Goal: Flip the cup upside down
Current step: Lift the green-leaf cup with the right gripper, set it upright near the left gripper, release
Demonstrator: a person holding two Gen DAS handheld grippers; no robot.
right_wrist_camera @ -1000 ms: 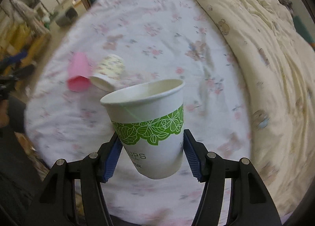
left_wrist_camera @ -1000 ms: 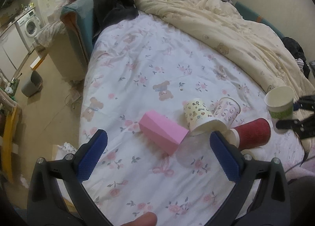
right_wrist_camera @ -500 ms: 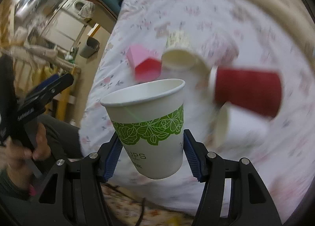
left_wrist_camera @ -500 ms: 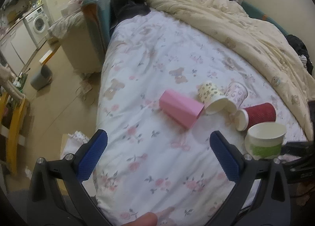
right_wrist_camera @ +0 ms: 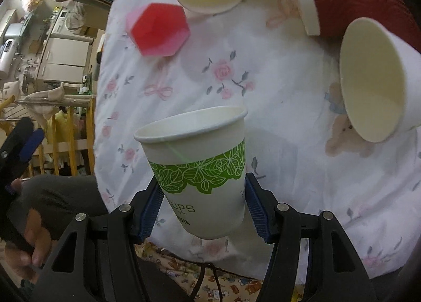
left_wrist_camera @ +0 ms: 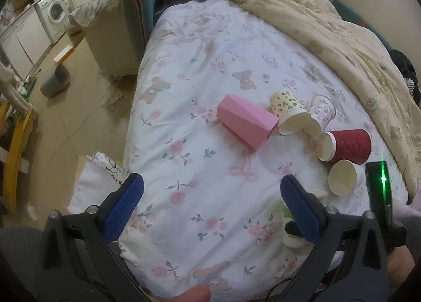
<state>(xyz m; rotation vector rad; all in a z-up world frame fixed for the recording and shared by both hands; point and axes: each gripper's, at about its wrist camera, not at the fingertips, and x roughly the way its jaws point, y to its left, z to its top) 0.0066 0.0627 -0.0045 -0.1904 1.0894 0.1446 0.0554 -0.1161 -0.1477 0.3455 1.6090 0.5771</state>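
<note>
My right gripper (right_wrist_camera: 202,207) is shut on a white paper cup with a green leaf band (right_wrist_camera: 200,170), held above the floral bed sheet (right_wrist_camera: 263,107) near its front edge, its mouth pointing away from the camera. In the left wrist view the cup (left_wrist_camera: 292,238) is mostly hidden behind my right blue pad (left_wrist_camera: 302,210). My left gripper (left_wrist_camera: 210,207) is open and empty above the sheet's front edge.
Several cups lie on their sides on the sheet: a pink faceted one (left_wrist_camera: 247,124), a cream patterned one (left_wrist_camera: 289,112), a pink-print one (left_wrist_camera: 322,111), a red ribbed one (left_wrist_camera: 347,145) and a plain white one (left_wrist_camera: 342,177). A beige duvet (left_wrist_camera: 329,33) covers the right side. The floor drops off left.
The right gripper has carried the cup down and toward the front edge of the bed, turning as it went. The left gripper has pulled back and to the left.
</note>
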